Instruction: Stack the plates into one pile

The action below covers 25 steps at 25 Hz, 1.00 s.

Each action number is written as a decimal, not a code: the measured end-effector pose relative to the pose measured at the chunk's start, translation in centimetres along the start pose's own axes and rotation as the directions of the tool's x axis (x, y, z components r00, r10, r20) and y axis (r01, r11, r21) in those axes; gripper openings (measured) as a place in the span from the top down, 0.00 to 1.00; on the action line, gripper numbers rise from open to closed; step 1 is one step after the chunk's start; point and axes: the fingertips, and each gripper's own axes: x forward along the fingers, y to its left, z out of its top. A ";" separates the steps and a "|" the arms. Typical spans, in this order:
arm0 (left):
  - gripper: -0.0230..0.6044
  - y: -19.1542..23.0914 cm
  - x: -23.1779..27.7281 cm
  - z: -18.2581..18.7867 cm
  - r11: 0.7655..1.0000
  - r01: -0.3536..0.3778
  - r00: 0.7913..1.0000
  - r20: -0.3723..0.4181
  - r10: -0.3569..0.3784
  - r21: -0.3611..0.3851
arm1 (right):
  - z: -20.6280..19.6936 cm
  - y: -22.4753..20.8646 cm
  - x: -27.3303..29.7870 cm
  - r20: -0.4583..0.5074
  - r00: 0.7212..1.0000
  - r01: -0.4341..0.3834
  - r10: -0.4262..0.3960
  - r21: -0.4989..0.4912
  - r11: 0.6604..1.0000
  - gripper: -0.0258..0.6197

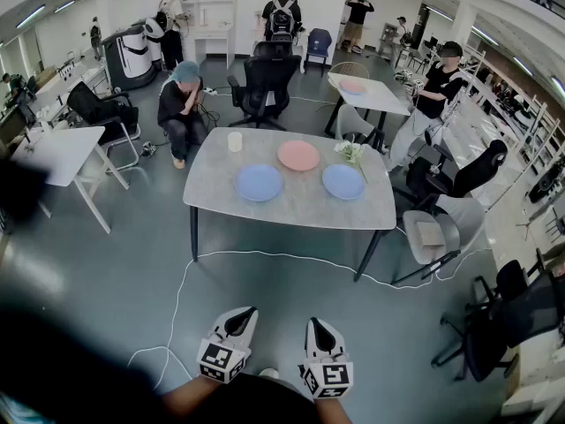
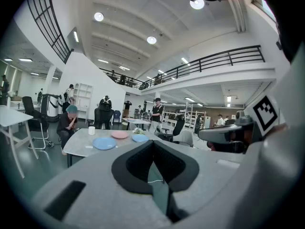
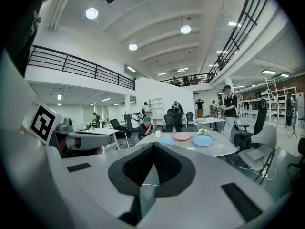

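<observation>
Three plates lie apart on the grey table (image 1: 221,203): a blue plate (image 1: 259,183) at the left, a pink plate (image 1: 298,155) further back, and another blue plate (image 1: 343,182) at the right. In the left gripper view the same plates show far ahead: blue (image 2: 104,143), pink (image 2: 119,134), blue (image 2: 140,138). My left gripper (image 1: 242,313) and right gripper (image 1: 315,323) hang side by side low in the head view, well short of the table. Both are shut with nothing between the jaws, as seen on the left gripper (image 2: 153,142) and the right gripper (image 3: 153,144).
A white cup (image 1: 235,141) and a small bunch of flowers (image 1: 351,151) stand on the table. A white cable (image 1: 265,254) runs over the floor in front of it. A grey chair (image 1: 437,232) stands at its right, office chairs behind, and a seated person (image 1: 181,109) at the back left.
</observation>
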 end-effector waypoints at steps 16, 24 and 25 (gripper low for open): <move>0.94 2.2 3.5 -1.8 0.999 -0.013 1.000 -0.018 0.013 -0.033 | -2.7 -1.7 3.7 -0.056 0.998 -0.030 0.031 0.021 0.999 0.94; 0.94 12.0 9.7 0.4 0.998 -0.018 1.000 0.006 0.019 -0.068 | -0.9 -2.9 13.9 -0.056 0.998 -0.028 0.031 0.054 0.998 0.94; 0.94 13.4 10.8 0.8 0.997 -0.017 1.000 0.007 0.018 -0.075 | -0.6 -3.1 15.6 -0.065 0.998 -0.024 0.028 0.069 0.997 0.94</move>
